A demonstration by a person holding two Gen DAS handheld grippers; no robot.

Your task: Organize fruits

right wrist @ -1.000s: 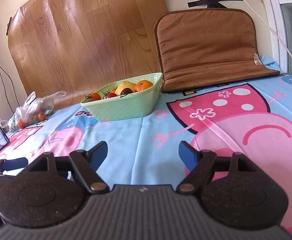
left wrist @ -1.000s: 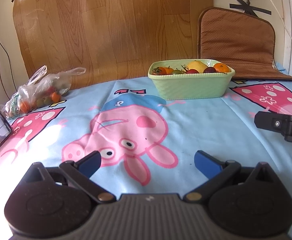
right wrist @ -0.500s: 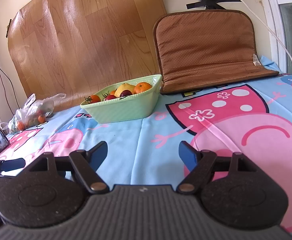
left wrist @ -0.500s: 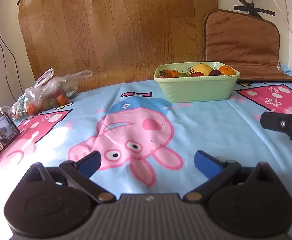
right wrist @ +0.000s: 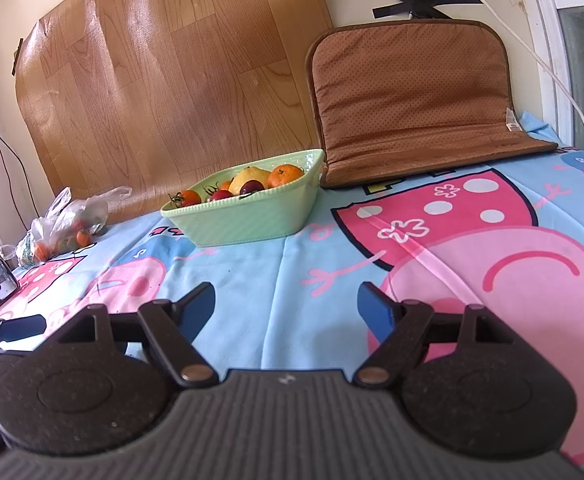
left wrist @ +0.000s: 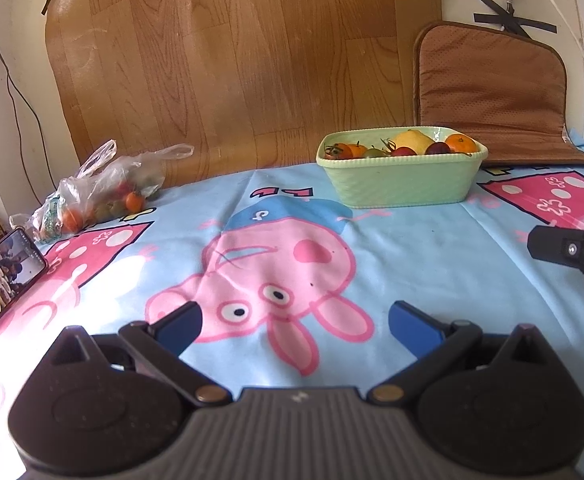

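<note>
left tool [left wrist: 294, 322] spread wide, nothing between its blue pads [left wrist: 412, 326], hovering low over the cartoon pig sheet [left wrist: 276, 276]. right tool [right wrist: 286, 306] also wide and empty, blue pads [right wrist: 376, 312] apart, above the same sheet [right wrist: 472, 248].

green basket [left wrist: 402, 176] sits at 1 o'clock in the left wrist view, well apart from the left tool. in it: a yellow fruit [left wrist: 412, 140], an orange [left wrist: 461, 143] at the right end, a dark plum [left wrist: 436, 147] beside it, small red and green tomatoes [left wrist: 338, 150] at the left end. from the right wrist view the basket [right wrist: 248, 212] is at 11 o'clock, with yellow fruit [right wrist: 250, 178], orange [right wrist: 286, 173], tomatoes [right wrist: 190, 197] showing over the rim.

clear plastic bag [left wrist: 104, 188] with more small fruit lies at 10 o'clock in the left view, near the far edge of the sheet, well apart from the basket; same bag [right wrist: 66, 224] at 9–10 o'clock in the right view. exact fruits in the bag too blurred to tell.

phone [left wrist: 2, 280] with lit screen propped at 9 o'clock of the left view. brown cushion [right wrist: 416, 100] leans on the wall just right of the basket. wood-grain board [left wrist: 244, 60] stands against the wall behind basket and bag.

tip of the right tool [left wrist: 572, 250] shows at 3 o'clock in the left view.
</note>
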